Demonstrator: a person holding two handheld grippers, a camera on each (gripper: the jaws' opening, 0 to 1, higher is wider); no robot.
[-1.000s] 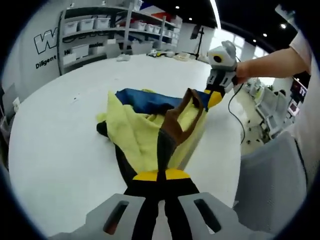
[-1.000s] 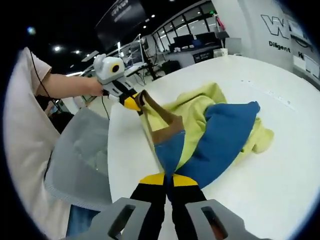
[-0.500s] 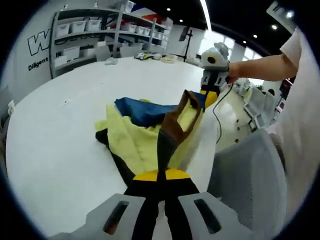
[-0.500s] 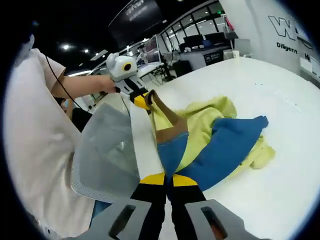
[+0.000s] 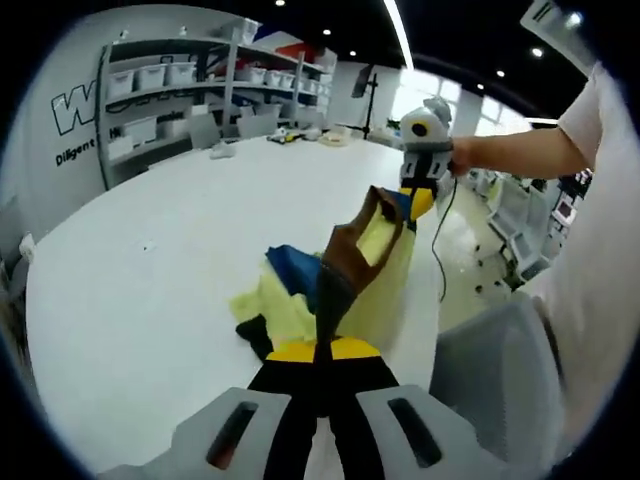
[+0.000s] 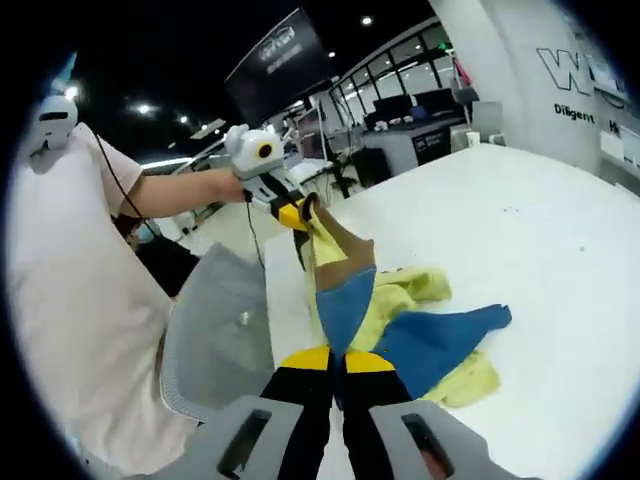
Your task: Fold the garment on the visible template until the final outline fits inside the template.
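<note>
A garment (image 5: 300,300) in yellow, blue, brown and black hangs stretched between my two grippers above the white table (image 5: 140,300). My left gripper (image 5: 318,349) is shut on its brown band, close to the camera. The right gripper (image 5: 421,198) grips the far end of that band, held by a hand. In the right gripper view the right gripper (image 6: 338,358) is shut on the blue and brown edge of the garment (image 6: 345,300), and the left gripper (image 6: 291,212) pinches the other end. The lower part of the garment rests crumpled on the table (image 6: 560,250).
A grey mesh chair back (image 5: 495,375) stands by the table's edge, also visible as the chair back (image 6: 215,330). The person's pale shirt (image 6: 80,300) is close by. Shelves with bins (image 5: 170,80) line the far wall, and small items lie at the table's far end.
Both grippers have risen with the garment's top edge. More cloth has lifted off the table, and the heap lying on it has shrunk.
</note>
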